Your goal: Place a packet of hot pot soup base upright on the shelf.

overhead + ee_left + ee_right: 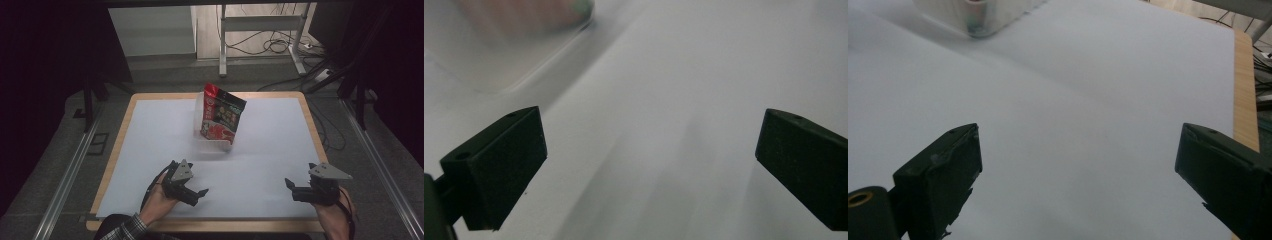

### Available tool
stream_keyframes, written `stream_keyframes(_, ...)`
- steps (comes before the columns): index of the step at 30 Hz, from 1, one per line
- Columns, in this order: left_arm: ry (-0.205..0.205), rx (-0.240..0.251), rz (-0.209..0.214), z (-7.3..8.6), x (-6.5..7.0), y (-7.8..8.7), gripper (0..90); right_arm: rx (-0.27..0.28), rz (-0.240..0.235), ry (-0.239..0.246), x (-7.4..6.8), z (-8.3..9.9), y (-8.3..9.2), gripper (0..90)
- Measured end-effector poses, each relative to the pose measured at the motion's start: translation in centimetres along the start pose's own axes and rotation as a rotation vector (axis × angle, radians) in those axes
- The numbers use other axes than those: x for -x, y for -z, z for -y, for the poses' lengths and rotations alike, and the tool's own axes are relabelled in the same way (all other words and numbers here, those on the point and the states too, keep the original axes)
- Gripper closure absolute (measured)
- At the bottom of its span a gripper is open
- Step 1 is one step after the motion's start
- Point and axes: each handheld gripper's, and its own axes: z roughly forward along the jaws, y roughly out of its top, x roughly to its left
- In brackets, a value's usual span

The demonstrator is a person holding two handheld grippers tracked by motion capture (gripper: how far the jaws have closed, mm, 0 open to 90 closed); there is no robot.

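Both your grippers wait open at the near edge.
Your left gripper [196,194] and right gripper [291,189] hold nothing; the red snack bag [221,116] stands in a clear tray [216,146], far centre, well apart.

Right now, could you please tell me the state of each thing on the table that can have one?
Snack bag: standing in the clear container, leaning, top looks sealed.
Clear container: upright on the white sheet, lid off, holding the bag.
Left gripper: jaws open, holding nothing, low over the sheet.
Right gripper: jaws open, holding nothing, apart from the container.
White sheet: lying flat on the table.
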Motion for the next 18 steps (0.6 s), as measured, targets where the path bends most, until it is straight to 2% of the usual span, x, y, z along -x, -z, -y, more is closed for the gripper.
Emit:
stream_keyframes(9, 0.004, -0.009, 0.001, 0.1, 0.0, -0.1, 0.0, -0.036, 0.014, -0.027, 0.5, 1.6, 0.7, 5.0)
stream_keyframes(18, 0.002, -0.009, -0.003, 0.0, 0.0, -0.2, 0.0, -0.058, 0.007, -0.033, 0.7, 1.9, 0.6, 4.8)
